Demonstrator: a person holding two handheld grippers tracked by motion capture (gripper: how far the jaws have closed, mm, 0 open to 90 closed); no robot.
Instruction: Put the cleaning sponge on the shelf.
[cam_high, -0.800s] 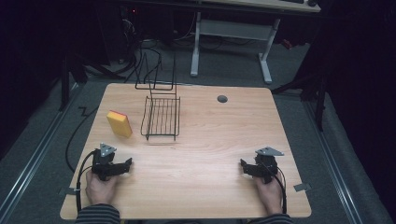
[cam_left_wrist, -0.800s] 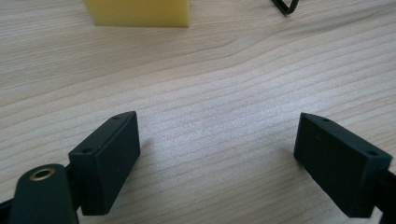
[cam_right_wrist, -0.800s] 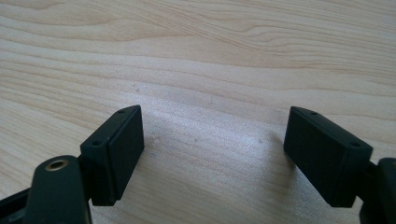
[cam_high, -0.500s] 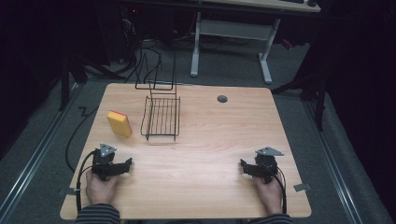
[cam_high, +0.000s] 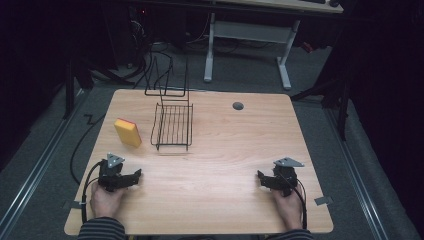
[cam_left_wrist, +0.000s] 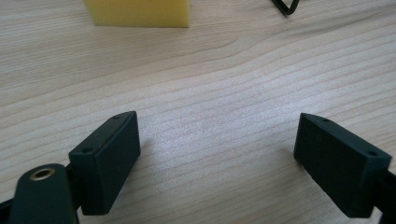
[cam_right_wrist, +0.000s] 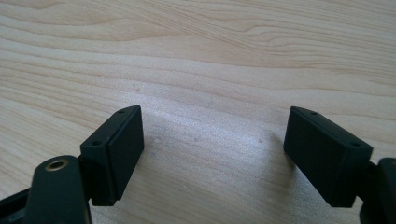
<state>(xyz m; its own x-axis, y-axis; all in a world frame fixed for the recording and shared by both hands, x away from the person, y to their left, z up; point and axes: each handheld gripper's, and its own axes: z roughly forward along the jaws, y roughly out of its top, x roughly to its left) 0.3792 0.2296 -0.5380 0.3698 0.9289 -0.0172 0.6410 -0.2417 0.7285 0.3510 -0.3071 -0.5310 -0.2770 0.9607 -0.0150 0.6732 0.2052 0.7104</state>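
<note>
A person's two hands rest at the near edge of a wooden table (cam_high: 220, 150), each holding a gripper. The left gripper (cam_high: 131, 176) sits with its jaws spread wide and nothing between them, only bare wood grain in the gap. Ahead of it, well apart, lies a yellow sponge (cam_high: 127, 132), and just beyond that to the gripper's right stands a black wire rack (cam_high: 173, 126). The right gripper (cam_high: 262, 179), well apart from the left, is likewise wide open and empty, its jaws low over bare table.
</note>
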